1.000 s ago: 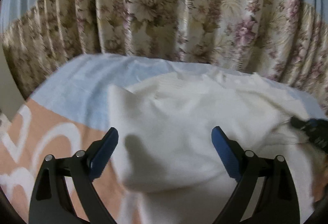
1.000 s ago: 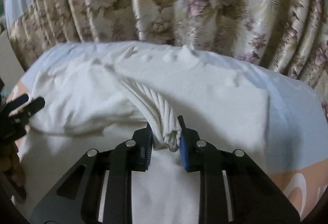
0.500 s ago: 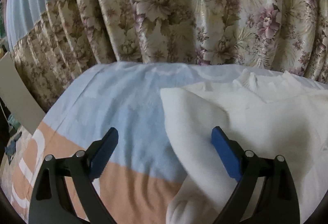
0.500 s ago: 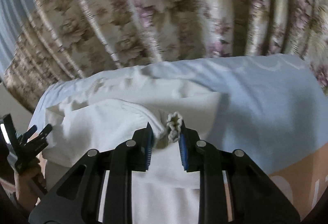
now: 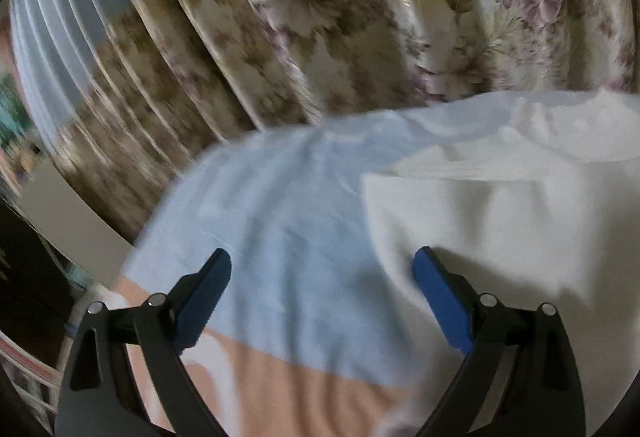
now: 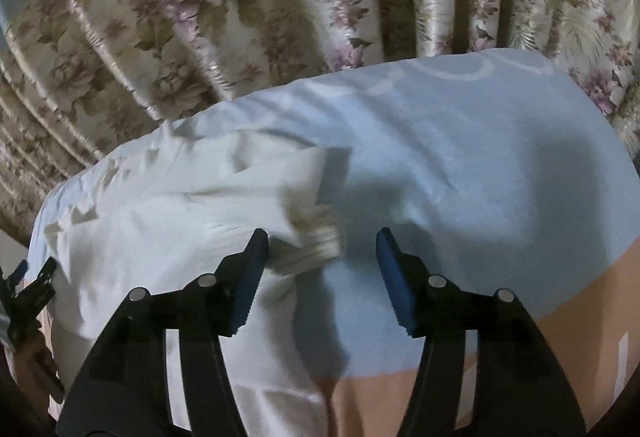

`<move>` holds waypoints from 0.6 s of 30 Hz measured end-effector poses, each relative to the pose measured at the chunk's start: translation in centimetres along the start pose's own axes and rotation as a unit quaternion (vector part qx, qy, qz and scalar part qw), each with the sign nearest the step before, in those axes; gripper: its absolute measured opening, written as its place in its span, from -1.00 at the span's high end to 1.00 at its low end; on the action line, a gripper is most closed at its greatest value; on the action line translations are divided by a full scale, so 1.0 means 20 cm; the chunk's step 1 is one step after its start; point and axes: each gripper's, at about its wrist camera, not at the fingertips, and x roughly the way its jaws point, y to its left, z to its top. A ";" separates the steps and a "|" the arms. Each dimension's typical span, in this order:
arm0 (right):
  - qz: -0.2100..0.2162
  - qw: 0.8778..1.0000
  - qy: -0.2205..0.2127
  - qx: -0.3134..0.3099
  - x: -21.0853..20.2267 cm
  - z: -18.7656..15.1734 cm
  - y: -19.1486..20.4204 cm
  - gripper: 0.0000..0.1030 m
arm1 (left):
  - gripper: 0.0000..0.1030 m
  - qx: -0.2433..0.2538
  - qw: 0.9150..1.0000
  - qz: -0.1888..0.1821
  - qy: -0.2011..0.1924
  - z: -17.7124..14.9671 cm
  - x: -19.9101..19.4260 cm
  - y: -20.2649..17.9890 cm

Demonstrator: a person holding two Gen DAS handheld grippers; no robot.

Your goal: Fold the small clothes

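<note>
Now my right gripper (image 6: 322, 265) is opening, the white garment's (image 6: 180, 221) ribbed cuff (image 6: 316, 241) loose between its jaws; left gripper (image 5: 322, 293) open, empty.

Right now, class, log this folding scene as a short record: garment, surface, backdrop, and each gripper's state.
garment: white garment, lying rumpled on the bed, ribbed cuff between the right gripper's fingers
surface: bed cover, light blue with a peach band
backdrop: floral curtain
left gripper: open, nothing between the pads, garment edge under its right finger
right gripper: jaws opening, pads clear of the cuff
</note>
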 end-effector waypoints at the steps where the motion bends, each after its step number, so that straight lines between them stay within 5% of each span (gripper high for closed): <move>1: -0.004 1.000 -0.005 0.004 0.00 0.01 -0.01 -0.17 | -0.82 0.002 1.000 0.003 0.004 -0.01 0.03 0.01; 9: -0.003 1.000 -0.012 -0.015 -0.04 -0.02 0.03 -0.20 | -0.81 -0.043 0.998 -0.049 -0.004 -0.01 0.03 0.14; 18: -0.023 0.989 -0.092 -0.111 -0.30 -0.21 0.27 -0.84 | -0.81 -0.096 0.989 -0.114 -0.008 -0.05 -0.14 0.23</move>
